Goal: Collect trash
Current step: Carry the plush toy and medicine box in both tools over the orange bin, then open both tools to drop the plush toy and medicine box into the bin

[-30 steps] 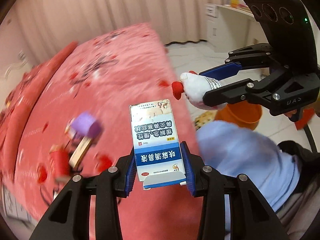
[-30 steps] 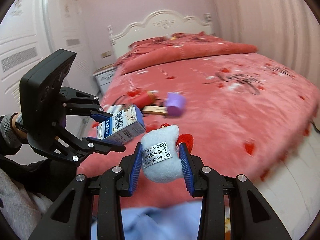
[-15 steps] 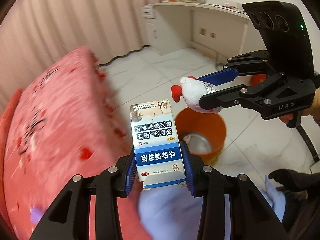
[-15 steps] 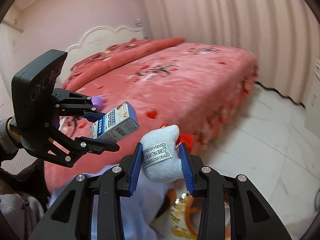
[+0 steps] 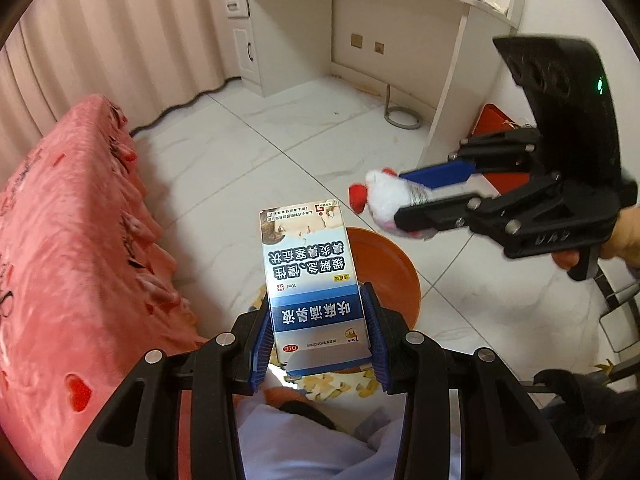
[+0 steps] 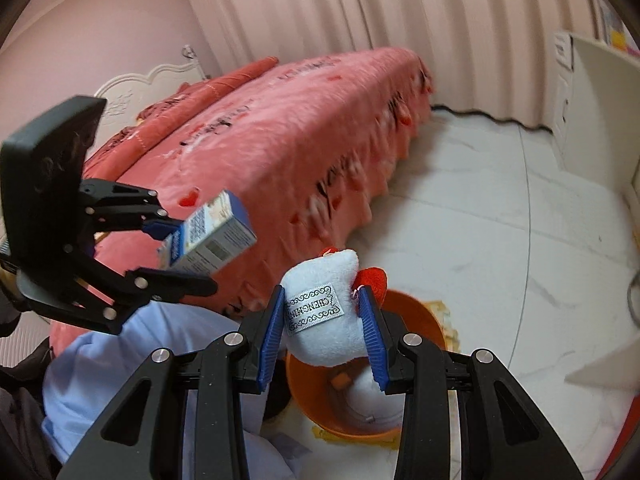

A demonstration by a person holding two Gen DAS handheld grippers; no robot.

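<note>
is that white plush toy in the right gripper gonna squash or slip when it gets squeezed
The white plush toy probably squashes: it bulges around the right gripper's pads. Its fuzzy fabric likely resists slipping. It looks light and would likely land softly in the orange bin.

left wrist view: sits close behind the left gripper (image 5: 318,328), looking steeply down past its tips at the orange bin (image 5: 394,276) just beyond; white desk (image 5: 360,40) far ahead.
right wrist view: close behind the right gripper (image 6: 324,320), angled down, bin (image 6: 420,320) below its tips.
shared: bin, pink bed (image 6: 280,140), each other's gripper.
</note>
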